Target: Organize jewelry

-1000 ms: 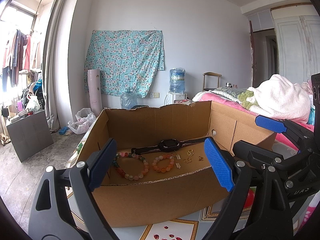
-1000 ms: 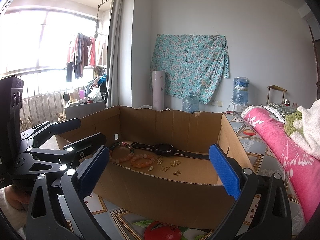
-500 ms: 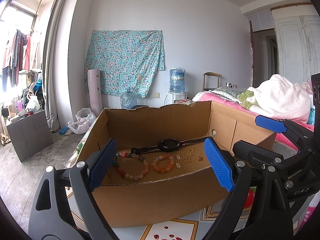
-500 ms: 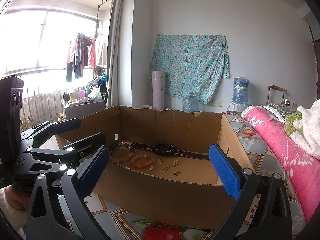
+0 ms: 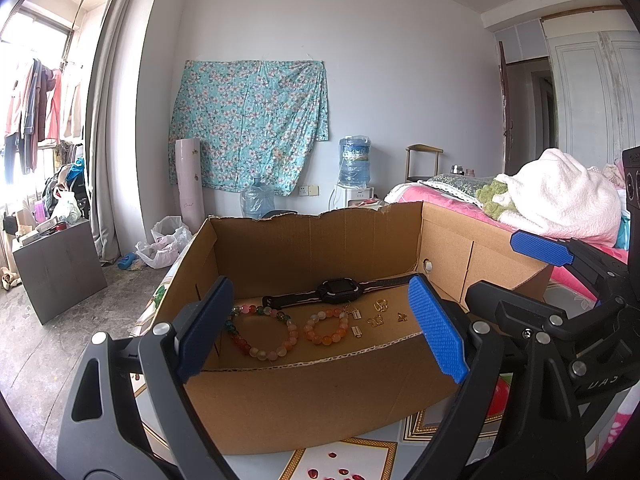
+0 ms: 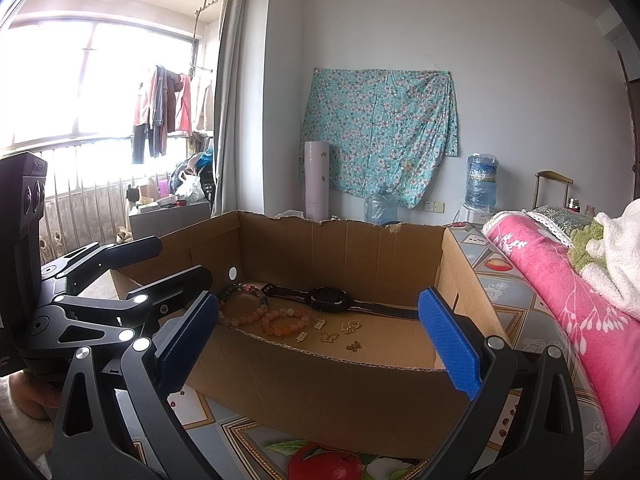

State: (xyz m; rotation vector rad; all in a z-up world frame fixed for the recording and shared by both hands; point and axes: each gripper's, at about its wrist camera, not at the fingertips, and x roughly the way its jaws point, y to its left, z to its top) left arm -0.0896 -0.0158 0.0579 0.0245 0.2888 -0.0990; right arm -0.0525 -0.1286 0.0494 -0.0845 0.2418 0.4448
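I see both tools side by side in front of one open cardboard box [image 5: 320, 396], which sits on a patterned cloth [image 6: 248, 436] with fruit prints. My left tool [image 5: 320, 334] has its two blue pads spread wide with nothing between them, short of the box's near wall. My right tool [image 6: 320, 346] is likewise wide open and empty, also outside the near wall. Inside the box I count one black watch [image 5: 340, 291] laid flat with its strap stretched out along the far side of the box floor. In front of it lie two bead bracelets: a larger multicoloured bracelet [image 5: 262, 332] to the left and a smaller orange bracelet [image 5: 326, 326] just beside it, the two close together but whether they touch I cannot tell. To the right of the orange one I count about six small gold pieces [image 5: 378, 316] scattered loosely on the cardboard, among them what look like two butterfly shapes, two little rectangular charms and a ring-like piece; they are too small to count with certainty. In the right wrist view, part of a person's hand [image 6: 34, 396] shows at the lower left edge, beneath the left tool's body.
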